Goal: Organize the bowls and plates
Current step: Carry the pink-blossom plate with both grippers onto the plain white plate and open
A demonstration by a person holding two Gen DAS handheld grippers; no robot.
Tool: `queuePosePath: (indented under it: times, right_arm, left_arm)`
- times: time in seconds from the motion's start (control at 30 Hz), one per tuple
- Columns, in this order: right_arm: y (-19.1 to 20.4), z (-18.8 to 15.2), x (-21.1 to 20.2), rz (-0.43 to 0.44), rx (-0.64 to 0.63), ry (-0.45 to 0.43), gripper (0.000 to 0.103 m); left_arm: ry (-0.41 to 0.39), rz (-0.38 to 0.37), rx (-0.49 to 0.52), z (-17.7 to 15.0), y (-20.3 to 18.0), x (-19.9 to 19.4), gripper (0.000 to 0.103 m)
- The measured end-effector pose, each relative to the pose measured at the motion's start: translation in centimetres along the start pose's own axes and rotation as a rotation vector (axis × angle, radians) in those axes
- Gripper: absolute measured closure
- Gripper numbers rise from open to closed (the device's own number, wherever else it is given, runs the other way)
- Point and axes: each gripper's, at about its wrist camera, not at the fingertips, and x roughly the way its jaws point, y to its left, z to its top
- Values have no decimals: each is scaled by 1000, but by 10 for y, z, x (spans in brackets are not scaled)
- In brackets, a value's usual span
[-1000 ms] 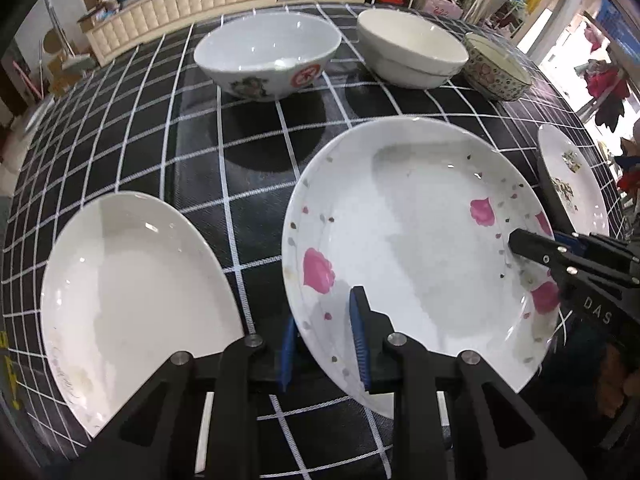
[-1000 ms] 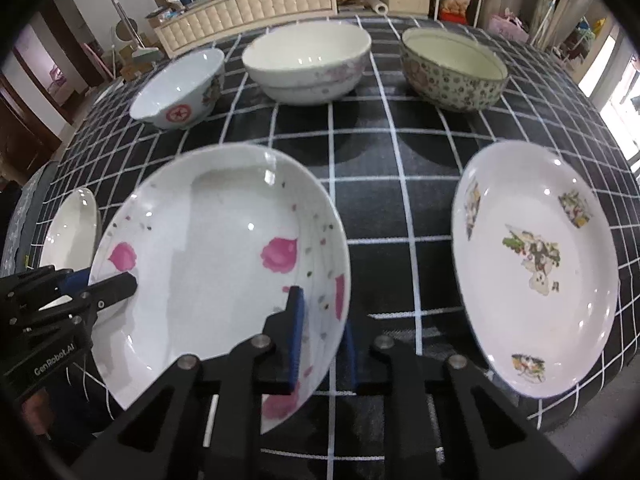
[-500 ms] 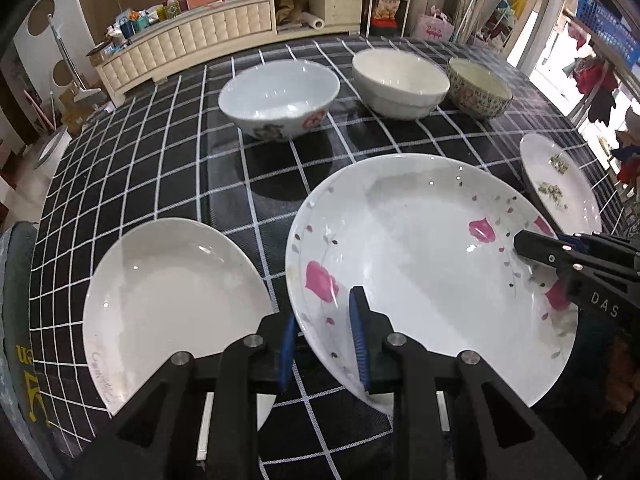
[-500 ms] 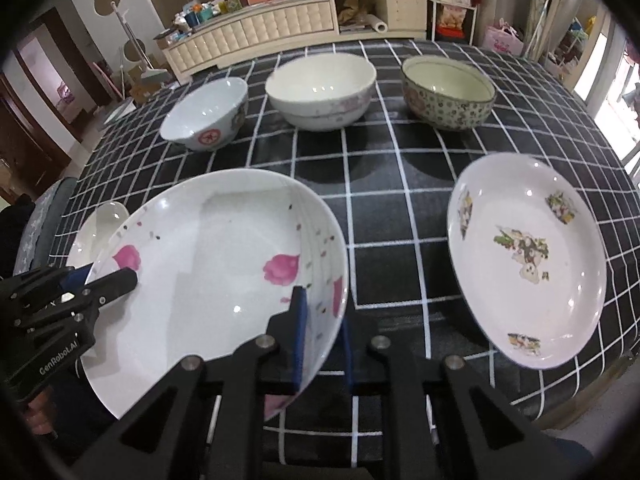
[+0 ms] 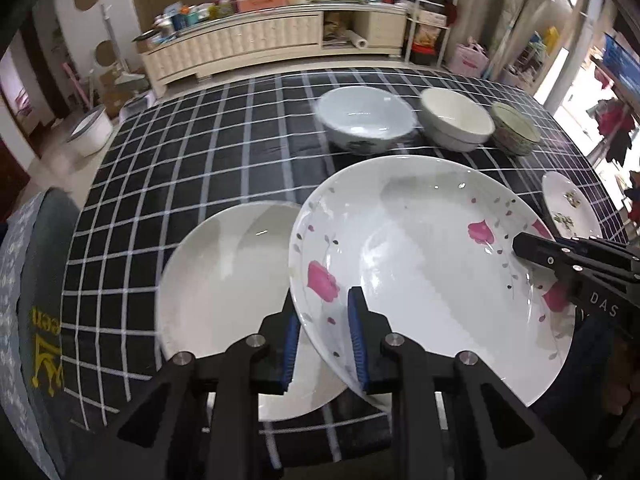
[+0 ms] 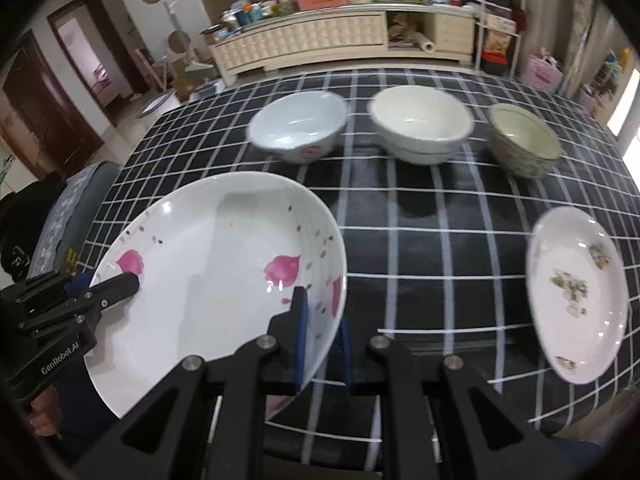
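Daylit from right, motion-blurred (fisheye-warped edges).

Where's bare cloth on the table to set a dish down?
Widest free patch: the black checked tablecloth left of the pale blue bowl and beyond the plain white plate. A smaller gap lies between the bowl row and the small floral plate. Crowded: cream bowl and green patterned bowl sit close.

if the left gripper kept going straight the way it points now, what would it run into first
Probably the plain white plate on the checked tablecloth, under the left gripper and its pink-flowered white plate; depth is unclear.
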Motion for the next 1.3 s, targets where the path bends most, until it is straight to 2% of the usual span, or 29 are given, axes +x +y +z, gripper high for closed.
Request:
queuePosePath:
  times: [0.43, 0.57, 0.93, 1.1, 1.27, 1.3]
  right_arm:
    - [56, -1, 38, 53, -63, 70, 86]
    - [68, -2, 46, 49, -78, 83, 86]
    - [85, 1, 63, 41, -93, 120, 86]
    - [89, 5, 71, 35, -78, 142, 86]
    - [96, 9, 78, 27, -89, 148, 86]
    - [96, 10, 78, 16, -86, 142, 86]
  left_arm:
    - [43, 43, -120, -33, 70, 4, 84]
    - [52, 60, -133, -40, 78, 7, 84]
    - [89, 35, -204, -50, 104, 23, 84]
    - [68, 36, -221, -48, 114, 24, 84]
    - [68, 70, -227, -43, 122, 29, 84]
    - [68, 45, -240, -43, 126, 30, 84]
